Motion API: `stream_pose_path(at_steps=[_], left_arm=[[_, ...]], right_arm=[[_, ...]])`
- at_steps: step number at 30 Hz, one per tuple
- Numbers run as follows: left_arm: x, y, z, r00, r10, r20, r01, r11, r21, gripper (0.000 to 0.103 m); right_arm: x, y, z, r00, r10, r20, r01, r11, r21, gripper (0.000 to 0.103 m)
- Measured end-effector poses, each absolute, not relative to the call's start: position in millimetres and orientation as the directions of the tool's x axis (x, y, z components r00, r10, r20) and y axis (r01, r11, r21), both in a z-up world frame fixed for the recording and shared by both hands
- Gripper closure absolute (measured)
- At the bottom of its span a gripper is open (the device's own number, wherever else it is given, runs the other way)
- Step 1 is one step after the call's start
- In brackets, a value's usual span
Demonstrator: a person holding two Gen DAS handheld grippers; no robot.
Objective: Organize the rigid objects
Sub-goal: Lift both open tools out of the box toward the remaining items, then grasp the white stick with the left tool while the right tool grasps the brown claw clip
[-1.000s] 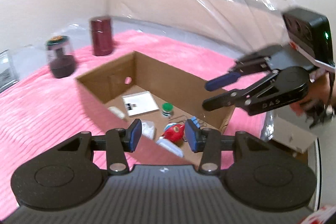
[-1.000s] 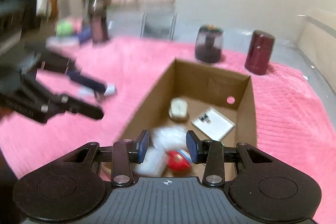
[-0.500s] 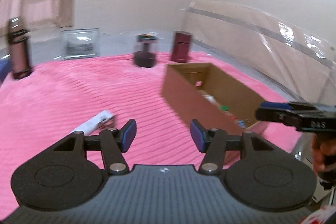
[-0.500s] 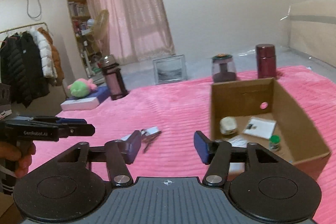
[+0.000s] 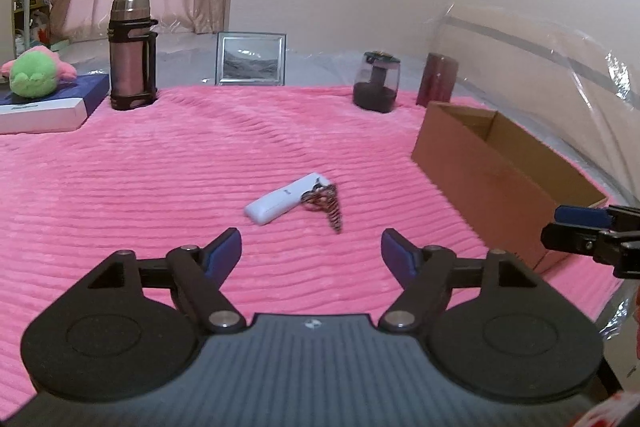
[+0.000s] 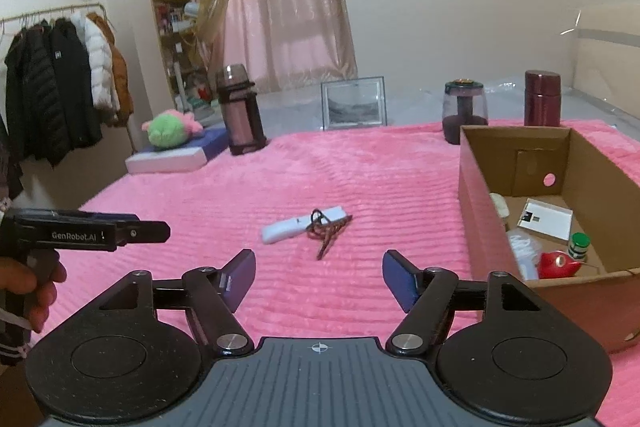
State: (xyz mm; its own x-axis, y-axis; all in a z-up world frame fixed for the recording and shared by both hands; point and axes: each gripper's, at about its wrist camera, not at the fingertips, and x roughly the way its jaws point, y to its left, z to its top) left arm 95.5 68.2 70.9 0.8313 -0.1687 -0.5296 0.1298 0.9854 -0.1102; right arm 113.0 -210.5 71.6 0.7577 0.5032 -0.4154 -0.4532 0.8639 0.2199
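- Where the pink ribbed blanket (image 5: 160,187) lies bare at centre: white stick-shaped device (image 5: 286,204), flat on the fabric, with a brown braided cord (image 5: 330,209) touching its far end; same pair in the right wrist view (image 6: 300,225) (image 6: 326,233).
- Ahead of both claws now, well apart from the fingertips; a second ago hidden from the left view, only a blur at the left edge of the right view.
- Left gripper (image 5: 311,251): jaws opening, nothing between them; a second ago nearly closed over the box.
- Right gripper (image 6: 319,277): jaws likewise opening and empty; earlier narrow.
- Cardboard box (image 6: 476,187): to the right of the device, apart from it, holding a white card (image 6: 544,219), a green-capped bottle (image 6: 579,245) and a red object (image 6: 558,264); previously directly beneath both claws, now off to the side.
- Beyond, along the blanket's far edge: metal flask (image 5: 131,55), picture frame (image 5: 251,59), dark jar (image 5: 377,83), maroon canister (image 5: 438,81).
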Motion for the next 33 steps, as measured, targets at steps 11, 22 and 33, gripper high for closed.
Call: stream_pose_path(at_steps=[11, 22, 33], left_arm=[[133, 80, 43, 0.808, -0.157, -0.568, 0.142, 0.987, -0.07, 0.029], [168, 90, 18, 0.78, -0.163, -0.604, 0.166, 0.985, -0.052, 0.029], [225, 103, -7, 0.761, -0.159, -0.629, 0.201, 0.98, -0.004, 0.029]], right_arm=[[140, -181, 50, 0.757, 0.463, -0.461, -0.434, 0.884, 0.175, 0.036], [177, -152, 24, 0.746, 0.448, -0.493, -0.431, 0.889, 0.155, 0.036], [239, -106, -5, 0.727, 0.443, -0.524, -0.475, 0.876, 0.082, 0.036]])
